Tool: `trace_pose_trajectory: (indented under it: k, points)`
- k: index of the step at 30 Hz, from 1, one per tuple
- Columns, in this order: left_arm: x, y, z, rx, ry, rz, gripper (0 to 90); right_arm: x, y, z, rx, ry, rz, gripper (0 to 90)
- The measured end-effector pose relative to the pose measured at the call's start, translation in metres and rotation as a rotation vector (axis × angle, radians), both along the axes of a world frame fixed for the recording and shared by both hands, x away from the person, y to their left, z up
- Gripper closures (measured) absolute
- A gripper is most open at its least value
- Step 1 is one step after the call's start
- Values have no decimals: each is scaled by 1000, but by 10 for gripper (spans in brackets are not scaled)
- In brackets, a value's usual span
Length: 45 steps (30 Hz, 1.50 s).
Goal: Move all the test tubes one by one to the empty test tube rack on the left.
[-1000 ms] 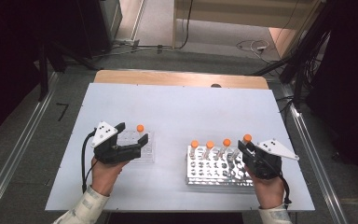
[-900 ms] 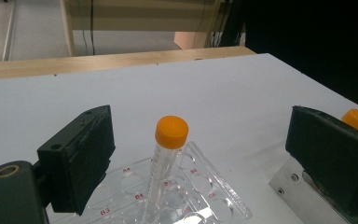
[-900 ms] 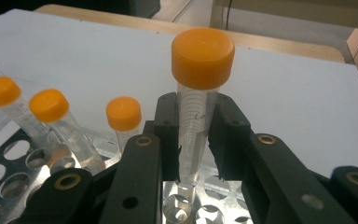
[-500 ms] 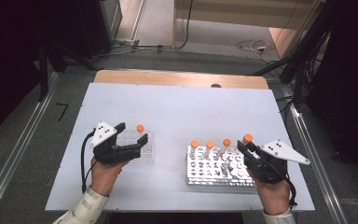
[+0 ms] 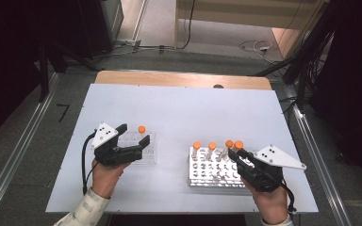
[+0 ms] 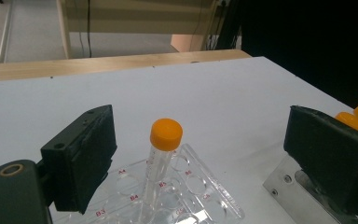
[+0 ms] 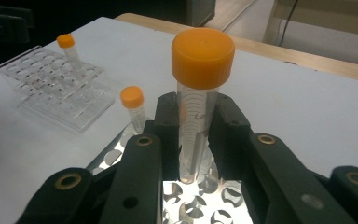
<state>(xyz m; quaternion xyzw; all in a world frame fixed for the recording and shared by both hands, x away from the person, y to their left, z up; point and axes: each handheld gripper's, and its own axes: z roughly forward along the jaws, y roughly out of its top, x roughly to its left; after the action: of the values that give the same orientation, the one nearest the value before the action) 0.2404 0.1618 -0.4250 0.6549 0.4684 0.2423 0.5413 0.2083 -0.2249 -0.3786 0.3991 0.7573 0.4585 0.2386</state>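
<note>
On your clear plastic rack [image 6: 168, 196], small red well labels are printed beside the holes: A4, B3, B4, B5 and B6 can be read. The markings on your held tube [image 7: 196, 121] are too blurred to read.

The tube you hold [image 7: 198, 98] is clear plastic with an orange screw cap and printed graduation marks. It stands upright, pinched at mid-body between your right gripper's fingers [image 7: 228, 128], its tip hanging just above the holes of the metal rack [image 5: 217, 170]. From above, its cap [image 5: 238, 145] sits at the rack's far right corner, just beside the caps of three more orange-capped tubes [image 5: 212, 147] standing in the rack's back row. Well apart, toward your left, one matching tube [image 6: 164, 154] stands upright in the clear plastic rack [image 6: 205, 191].
</note>
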Motion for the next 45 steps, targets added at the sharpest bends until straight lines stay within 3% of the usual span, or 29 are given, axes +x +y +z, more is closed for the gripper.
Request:
trace_pose_trajectory:
  k: [13,24,45]
  points:
    - [-1,-4,0,2,-2,-16,97,-4,34,-13,5,25,112,724]
    - [-4,-8,3,-2,-9,-38,107,-6,73,-12,0,29,228,724]
    - [-18,-30,11,-3,-35,-173,145,13,113,-40,-39,83,285,724]
